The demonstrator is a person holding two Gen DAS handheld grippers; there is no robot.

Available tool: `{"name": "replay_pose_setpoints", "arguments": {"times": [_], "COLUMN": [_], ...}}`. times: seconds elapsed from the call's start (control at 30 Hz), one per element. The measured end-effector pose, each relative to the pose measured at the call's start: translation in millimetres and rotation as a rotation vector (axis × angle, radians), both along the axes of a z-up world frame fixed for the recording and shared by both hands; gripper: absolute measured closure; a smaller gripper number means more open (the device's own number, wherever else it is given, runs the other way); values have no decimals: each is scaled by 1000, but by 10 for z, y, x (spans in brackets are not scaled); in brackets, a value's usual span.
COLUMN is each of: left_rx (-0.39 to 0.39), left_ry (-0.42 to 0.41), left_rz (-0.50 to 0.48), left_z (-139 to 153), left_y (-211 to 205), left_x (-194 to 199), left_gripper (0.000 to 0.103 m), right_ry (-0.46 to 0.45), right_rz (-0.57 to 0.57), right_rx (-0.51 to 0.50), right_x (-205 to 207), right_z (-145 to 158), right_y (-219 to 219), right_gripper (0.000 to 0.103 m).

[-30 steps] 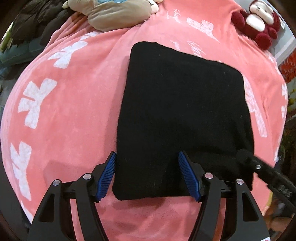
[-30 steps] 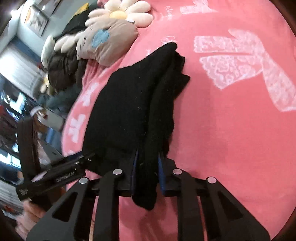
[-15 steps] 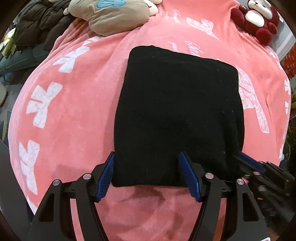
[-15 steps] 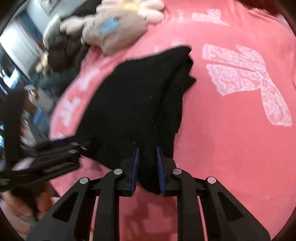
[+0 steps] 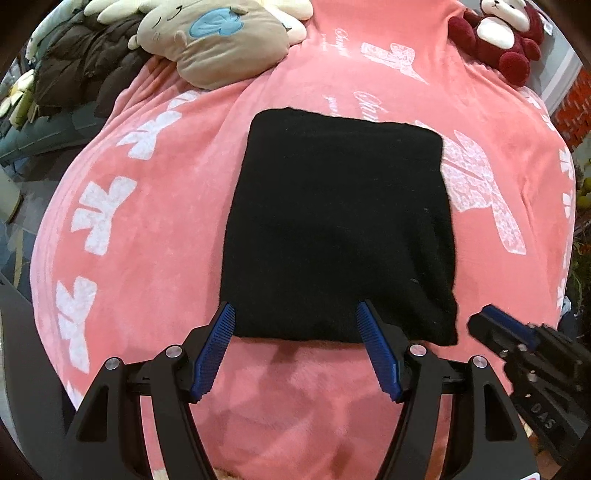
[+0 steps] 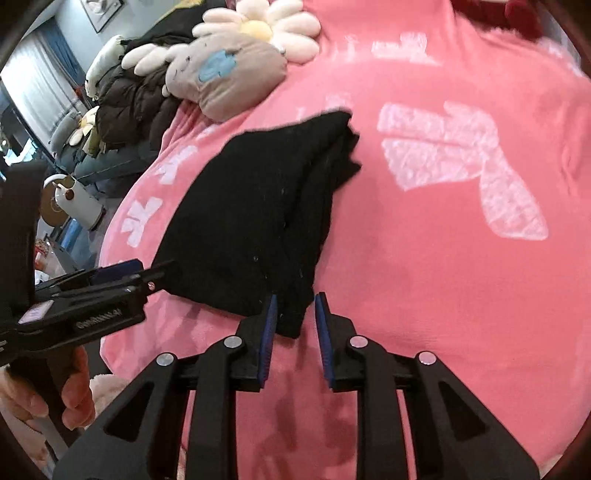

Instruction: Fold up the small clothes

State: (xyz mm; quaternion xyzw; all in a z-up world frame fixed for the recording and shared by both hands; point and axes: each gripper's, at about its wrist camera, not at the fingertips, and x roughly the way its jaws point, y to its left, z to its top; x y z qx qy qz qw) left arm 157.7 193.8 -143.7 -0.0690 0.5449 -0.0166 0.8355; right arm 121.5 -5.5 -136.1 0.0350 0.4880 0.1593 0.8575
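Left gripper (image 5: 295,341): we hold its jaws wide apart with nothing clamped; the near edge of the cloth lies just ahead of the blue pads.
Right gripper (image 6: 294,325): its jaws are opening; the near corner of the cloth sits between the pads, and they do not seem to press it.
Black folded garment (image 5: 338,229): it lies flat on the pink blanket (image 5: 155,229), just in front of both grippers; in the right wrist view we see stacked layers at its edge.
Beyond the garment: a beige plush cushion (image 5: 221,40) far ahead to the left, a dark red plush toy (image 5: 498,33) far ahead to the right, and a dark padded jacket (image 5: 81,74) at the far left.
In the way: nothing lies between our grippers and the cloth.
Hand (image 6: 40,391): it grips the left tool's handle, at the left of the right gripper.
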Motion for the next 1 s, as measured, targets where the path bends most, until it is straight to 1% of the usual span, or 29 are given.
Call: {"name": "replay_pose_setpoints", "arguments": {"times": [0.07, 0.1, 0.13, 0.17, 0.23, 0.37, 0.43, 0.5, 0.63, 0.77, 0.83, 1.0], "left_rx": [4, 4, 6, 9, 10, 37, 38, 61, 124, 116, 128, 124], "left_ry": [-15, -27, -52, -78, -111, -140, -138, -133, -133, -119, -115, -98], "left_rz": [-6, -8, -6, -4, -10, -14, -15, -18, -30, -39, -38, -51], "left_z": [106, 152, 220, 283, 346, 336, 282, 208, 112, 47, 14, -59], "left_y": [-77, -107, -150, -194, -278, -419, -440, -456, -446, -385, -381, -403], "left_x": [-81, -114, -174, -234, -320, -469, -534, -619, -732, -772, -775, -756], "left_gripper": [36, 27, 25, 23, 21, 21, 21, 21, 21, 21, 21, 21], "right_ry": [-63, -99, -131, -151, -159, -158, -175, -196, -203, -197, -194, -180], "right_rz": [-65, -99, -121, -134, -148, -190, -203, -215, -203, -197, -202, -199], "right_rx": [-12, -16, -13, -17, -51, -89, -105, -127, -149, -163, -167, -181], "right_x": [-123, -153, -217, -259, -331, -542, -658, -787, -891, -917, -914, -903], "right_z": [178, 260, 328, 364, 353, 293, 276, 262, 222, 170, 157, 117], "right_y": [-50, -65, -124, -141, -163, -296, -302, -268, -202, -169, -173, -177], "right_gripper": [23, 16, 14, 12, 10, 10, 10, 8, 8, 8, 8, 8]}}
